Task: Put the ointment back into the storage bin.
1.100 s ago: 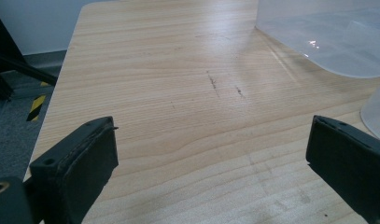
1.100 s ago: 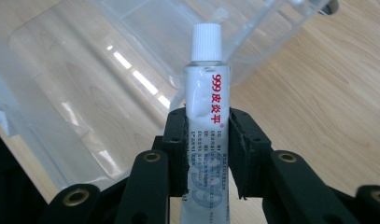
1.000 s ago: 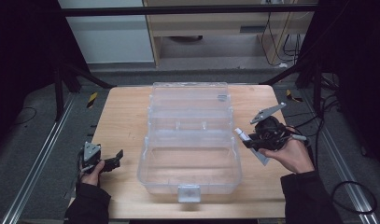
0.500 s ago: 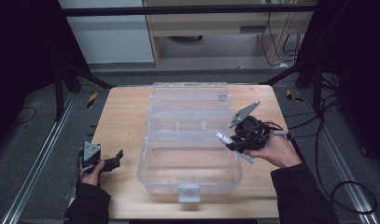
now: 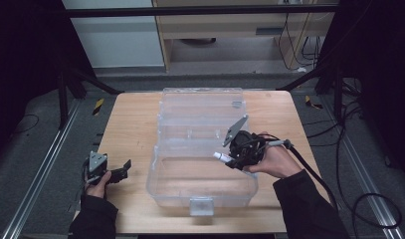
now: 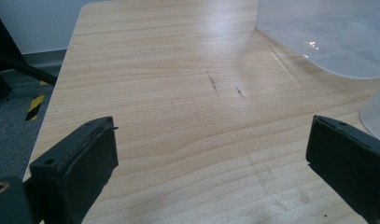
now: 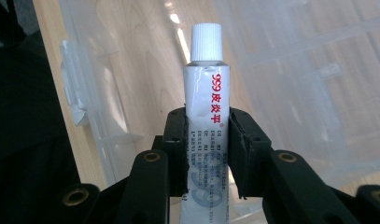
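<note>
My right gripper (image 5: 229, 158) is clamped on the white ointment tube (image 7: 205, 107), cap forward above the open clear plastic box (image 5: 200, 191), presumably to drop it in, while my left gripper (image 5: 121, 168), jaws apart, idles left of the box.

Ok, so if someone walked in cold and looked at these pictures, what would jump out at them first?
Probably the big clear plastic box lying open in the middle of the wooden table. Next, the right hand-held gripper held over the box's right side, clamped on a small white tube with a ribbed white cap and red print. The left hand-held gripper sits open near the table's left edge.
</note>
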A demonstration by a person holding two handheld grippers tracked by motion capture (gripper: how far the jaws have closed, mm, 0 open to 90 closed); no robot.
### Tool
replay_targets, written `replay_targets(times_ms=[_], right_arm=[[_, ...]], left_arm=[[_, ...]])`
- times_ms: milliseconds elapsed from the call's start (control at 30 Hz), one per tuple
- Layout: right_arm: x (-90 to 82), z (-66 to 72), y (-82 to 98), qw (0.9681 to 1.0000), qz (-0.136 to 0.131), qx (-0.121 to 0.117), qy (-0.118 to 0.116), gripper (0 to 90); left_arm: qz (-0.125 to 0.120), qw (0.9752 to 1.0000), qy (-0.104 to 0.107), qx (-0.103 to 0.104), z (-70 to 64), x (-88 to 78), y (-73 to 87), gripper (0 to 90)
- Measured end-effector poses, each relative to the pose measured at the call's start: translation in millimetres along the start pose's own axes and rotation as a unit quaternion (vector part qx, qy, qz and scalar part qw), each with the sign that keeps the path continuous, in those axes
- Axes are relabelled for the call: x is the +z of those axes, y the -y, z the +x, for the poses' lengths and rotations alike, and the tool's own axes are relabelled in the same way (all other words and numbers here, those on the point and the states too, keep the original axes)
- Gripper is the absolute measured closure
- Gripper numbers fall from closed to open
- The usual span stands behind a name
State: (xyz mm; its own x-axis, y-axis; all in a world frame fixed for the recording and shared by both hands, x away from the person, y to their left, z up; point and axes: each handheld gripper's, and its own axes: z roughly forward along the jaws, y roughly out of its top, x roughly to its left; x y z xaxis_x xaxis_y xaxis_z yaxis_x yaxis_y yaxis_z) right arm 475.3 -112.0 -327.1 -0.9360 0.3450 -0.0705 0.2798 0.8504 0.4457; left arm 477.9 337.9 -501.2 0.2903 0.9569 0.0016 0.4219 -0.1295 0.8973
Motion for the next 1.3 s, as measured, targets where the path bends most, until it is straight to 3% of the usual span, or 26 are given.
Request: replay_targets(times_ms=[433,933,1300], right_arm=[[28.9,9.1,-4.0,0.9975,0.026,-0.059,-0.028,69.6],[56.8,12.6,5.4,0.9924,0.067,-0.086,-0.057,69.6],[73.1,13.3,12.4,0.9889,0.075,-0.105,-0.074,69.6]], left_arm=[[0.0,1.0,0.0,-0.001,0.2,0.0,0.0,1.6],[0.0,1.0,0.001,-0.001,0.4,0.0,0.0,1.6],[0.0,1.0,0.001,-0.001,0.5,0.0,0.0,1.6]])
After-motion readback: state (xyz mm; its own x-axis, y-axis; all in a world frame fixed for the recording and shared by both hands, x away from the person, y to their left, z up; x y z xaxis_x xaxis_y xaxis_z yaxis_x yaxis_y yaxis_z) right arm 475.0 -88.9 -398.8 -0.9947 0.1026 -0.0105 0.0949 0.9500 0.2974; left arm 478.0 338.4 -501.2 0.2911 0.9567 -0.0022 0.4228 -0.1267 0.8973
